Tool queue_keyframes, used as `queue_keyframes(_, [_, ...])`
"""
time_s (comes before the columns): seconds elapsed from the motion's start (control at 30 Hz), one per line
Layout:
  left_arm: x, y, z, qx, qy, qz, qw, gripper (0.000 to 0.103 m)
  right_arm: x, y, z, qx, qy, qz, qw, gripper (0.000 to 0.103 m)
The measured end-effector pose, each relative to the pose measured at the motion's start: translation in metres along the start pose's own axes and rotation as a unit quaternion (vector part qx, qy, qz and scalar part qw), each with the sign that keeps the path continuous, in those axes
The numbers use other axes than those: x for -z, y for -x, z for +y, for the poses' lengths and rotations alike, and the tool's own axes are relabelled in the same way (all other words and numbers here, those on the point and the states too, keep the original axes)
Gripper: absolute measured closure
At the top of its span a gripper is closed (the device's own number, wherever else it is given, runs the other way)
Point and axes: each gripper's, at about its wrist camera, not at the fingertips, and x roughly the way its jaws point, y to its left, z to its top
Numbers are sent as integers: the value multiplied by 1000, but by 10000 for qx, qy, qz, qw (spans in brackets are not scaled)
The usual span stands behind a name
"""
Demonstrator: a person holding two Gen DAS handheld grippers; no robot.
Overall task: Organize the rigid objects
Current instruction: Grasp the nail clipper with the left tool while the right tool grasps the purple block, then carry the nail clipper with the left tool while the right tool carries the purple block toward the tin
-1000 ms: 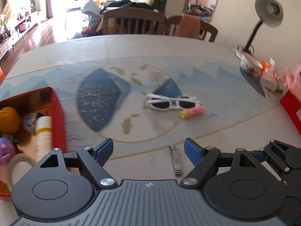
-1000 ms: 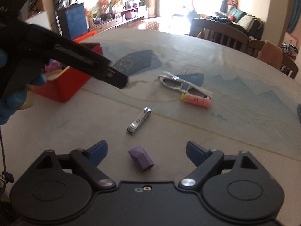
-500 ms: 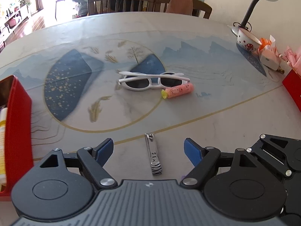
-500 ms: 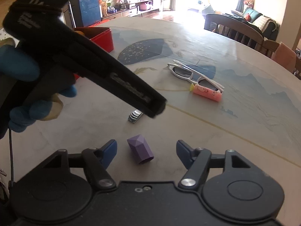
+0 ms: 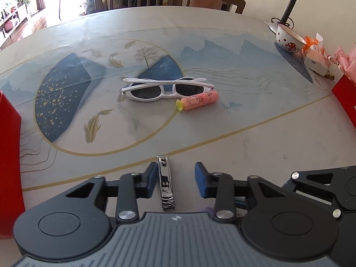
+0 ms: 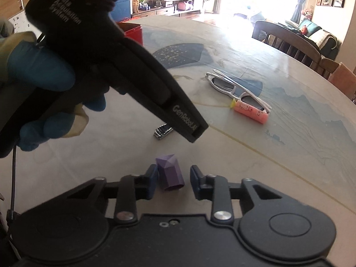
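Both grippers straddle small items on the table.
Left gripper, jaws apart, brackets the nail clipper; right gripper, jaws narrow but unclosed, flanks the purple block.

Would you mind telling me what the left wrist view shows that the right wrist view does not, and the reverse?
Only the left wrist view shows the mushroom-print bowl and the desk lamp at the table's far right. Only the right wrist view shows the purple faceted block between the open right gripper fingers, and the gloved hand holding the other gripper. Both show the white sunglasses, the pink tube, the nail clipper and the red box.
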Motion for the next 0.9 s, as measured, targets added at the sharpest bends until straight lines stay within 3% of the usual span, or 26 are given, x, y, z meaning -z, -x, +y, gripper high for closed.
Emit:
queue_keyframes(0.07, [0,0,-2,-68,-52,0,10000,74,1,0,0,15,40,6,10000,83])
queue_keyframes(0.13, [1,0,-3,-146,-105,3,9998,85,1,0,0,52,69,2,10000,84])
queue_keyframes(0.23, [1,0,-3,-174,-121,4,9998,90,2,1,-1,63,44,-3,10000,84])
queue_keyframes(0.9, [7,32,30,-258,362,-232,9987,93,-13,24,-26,194,-890,-312,9954,83])
